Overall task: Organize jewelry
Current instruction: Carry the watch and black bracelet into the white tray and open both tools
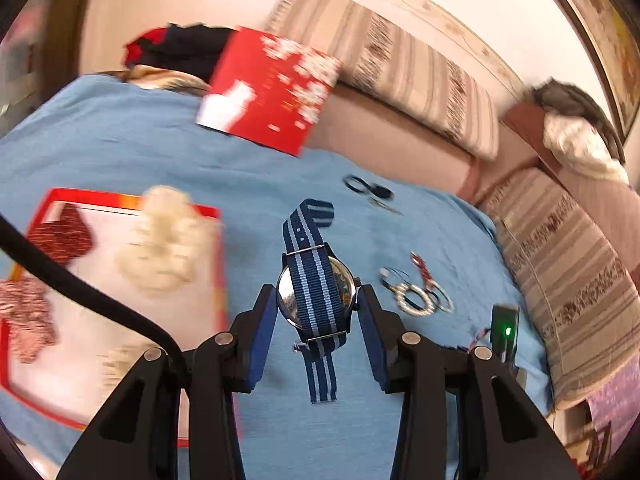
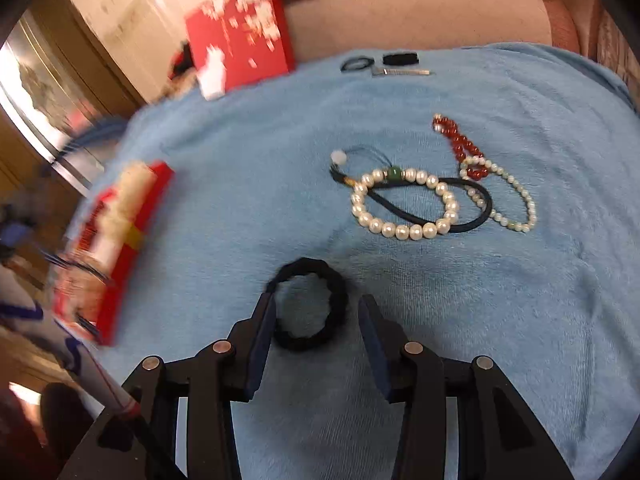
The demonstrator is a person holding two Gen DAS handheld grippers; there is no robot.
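My left gripper (image 1: 318,300) is shut on a wristwatch (image 1: 314,292) with a blue striped strap and holds it above the blue cloth (image 1: 120,148). An open red box (image 1: 120,292) with white padding lies to its left. My right gripper (image 2: 316,312) is open, its fingers on either side of a black hair tie (image 2: 310,304) lying on the cloth. Beyond it lie a pearl bracelet (image 2: 404,204), a dark cord loop (image 2: 476,204), a red bead bracelet (image 2: 460,146) and a small pearl strand (image 2: 516,196).
A red box lid (image 1: 268,88) stands at the cloth's far edge; it also shows in the right wrist view (image 2: 240,36). Black hair ties and a clip (image 2: 384,65) lie near it. A striped sofa (image 1: 560,272) borders the cloth. The open red box (image 2: 120,248) is at the right gripper's left.
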